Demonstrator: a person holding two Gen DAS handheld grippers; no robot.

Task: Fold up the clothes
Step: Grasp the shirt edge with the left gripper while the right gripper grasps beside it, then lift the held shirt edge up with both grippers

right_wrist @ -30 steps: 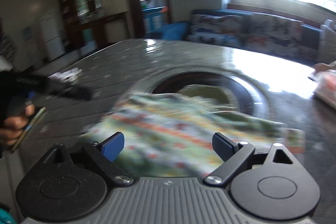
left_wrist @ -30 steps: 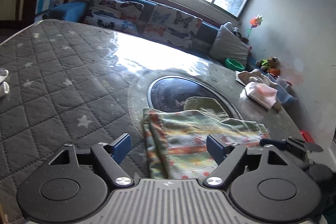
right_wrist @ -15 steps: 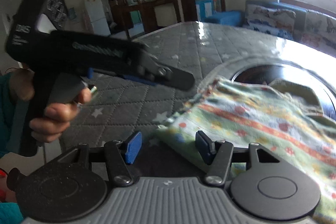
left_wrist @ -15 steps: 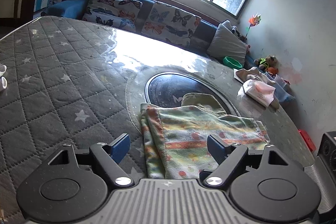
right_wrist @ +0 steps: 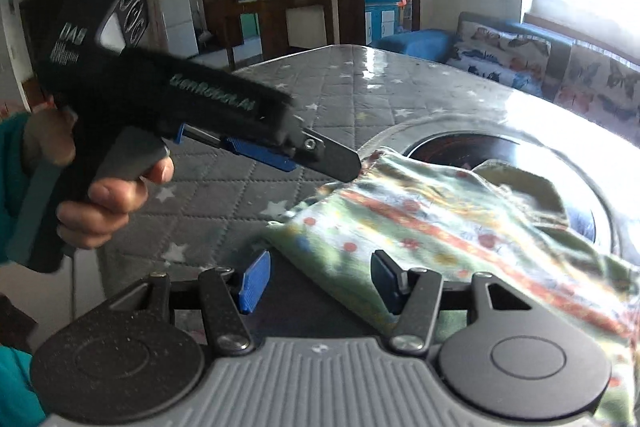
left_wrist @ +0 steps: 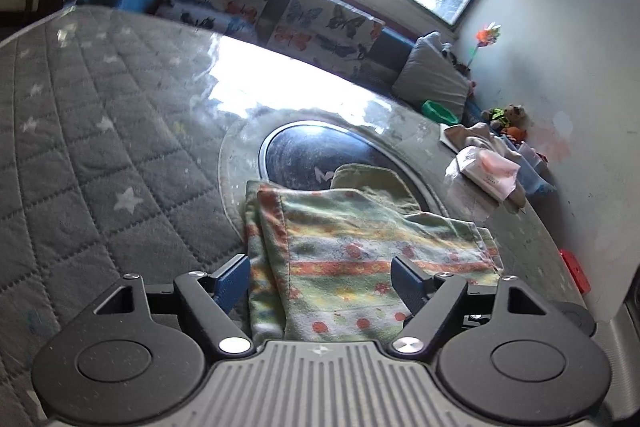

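Observation:
A green cloth with orange stripes and dots [left_wrist: 360, 239] lies folded on the table, partly over a round dark inset [left_wrist: 312, 155]. My left gripper [left_wrist: 320, 283] hovers over the cloth's near edge. Its jaws are wide and closing a little, the cloth lies below and between them, and the pads do not press it. In the right wrist view the cloth [right_wrist: 440, 227] stretches to the right. My right gripper [right_wrist: 320, 281] is half open at the cloth's near left corner, and its pads do not pinch it. The left gripper [right_wrist: 320, 157], held by a hand [right_wrist: 108, 203], reaches the cloth's far left corner.
The table has a grey quilted star cover under glass [left_wrist: 100, 147]. A tissue pack [left_wrist: 488, 175] and a pile of clothes sit at its far right edge. Behind stands a blue sofa with butterfly cushions [left_wrist: 320, 23] and a green bowl [left_wrist: 438, 111]. Cabinets and a doorway [right_wrist: 280, 7] lie beyond.
The right wrist view has swung left, so the left gripper and its hand now fill its left side. The right jaws have narrowed. The left view has barely shifted.

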